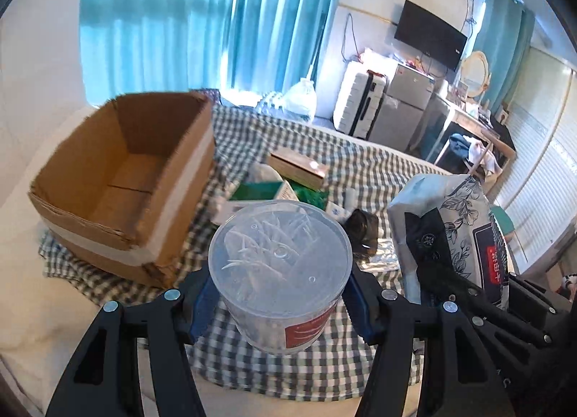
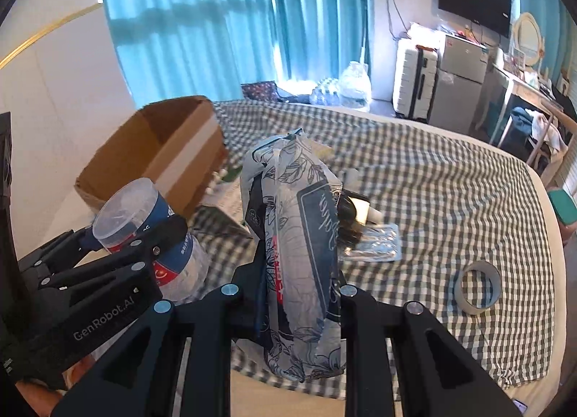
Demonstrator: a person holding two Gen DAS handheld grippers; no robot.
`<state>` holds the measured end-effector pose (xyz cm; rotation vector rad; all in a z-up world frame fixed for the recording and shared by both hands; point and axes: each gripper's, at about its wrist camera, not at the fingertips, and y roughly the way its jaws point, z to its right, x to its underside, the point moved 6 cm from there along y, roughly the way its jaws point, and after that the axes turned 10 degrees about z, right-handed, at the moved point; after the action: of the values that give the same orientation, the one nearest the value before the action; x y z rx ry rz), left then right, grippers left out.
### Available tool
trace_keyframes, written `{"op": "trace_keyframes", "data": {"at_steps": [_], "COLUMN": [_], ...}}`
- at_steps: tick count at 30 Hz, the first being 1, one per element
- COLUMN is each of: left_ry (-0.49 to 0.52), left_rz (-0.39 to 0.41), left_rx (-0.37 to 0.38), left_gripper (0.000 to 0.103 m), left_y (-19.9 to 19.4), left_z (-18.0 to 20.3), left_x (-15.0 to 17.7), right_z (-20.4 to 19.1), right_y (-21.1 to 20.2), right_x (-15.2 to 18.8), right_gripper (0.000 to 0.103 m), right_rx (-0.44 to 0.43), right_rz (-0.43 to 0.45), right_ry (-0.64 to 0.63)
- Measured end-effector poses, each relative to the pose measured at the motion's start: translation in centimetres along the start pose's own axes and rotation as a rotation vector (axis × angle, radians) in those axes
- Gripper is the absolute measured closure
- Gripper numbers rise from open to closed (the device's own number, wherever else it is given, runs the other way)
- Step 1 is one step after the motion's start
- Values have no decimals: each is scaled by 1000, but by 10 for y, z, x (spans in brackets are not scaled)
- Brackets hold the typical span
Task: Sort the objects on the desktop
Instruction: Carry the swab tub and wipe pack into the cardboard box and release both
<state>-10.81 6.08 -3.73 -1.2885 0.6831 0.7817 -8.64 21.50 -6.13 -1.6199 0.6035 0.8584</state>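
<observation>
Open brown cardboard box waits on the checked cloth, left of both loads. Right gripper clamps the floral-printed soft tissue pack; left gripper grips the clear round plastic tub. Best carry each level over the rim, then release low.

A clear cotton-swab jar and a floral tissue pack held above the checked cloth, beside an open cardboard box.

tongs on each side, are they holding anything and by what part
Left tongs clamp the clear plastic tub across its round sides, below the lid. Right tongs squeeze the floral wipes pack across its middle.
</observation>
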Motion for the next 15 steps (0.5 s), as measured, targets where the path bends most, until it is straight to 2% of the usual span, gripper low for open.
{"op": "trace_keyframes", "data": {"at_steps": [11, 15], "left_ry": [-57, -80], "left_rz": [43, 59], "left_rx": [-32, -68], "left_gripper": [40, 40], "left_y": [-24, -29], "left_z": [-53, -78], "left_x": [-26, -37], "right_z": [-57, -76], "right_y": [5, 8], "right_x": [-8, -13], "right_gripper": [84, 84], "right_rx": [-55, -82], "right_rz": [-6, -7], "right_ry": [-58, -74]}}
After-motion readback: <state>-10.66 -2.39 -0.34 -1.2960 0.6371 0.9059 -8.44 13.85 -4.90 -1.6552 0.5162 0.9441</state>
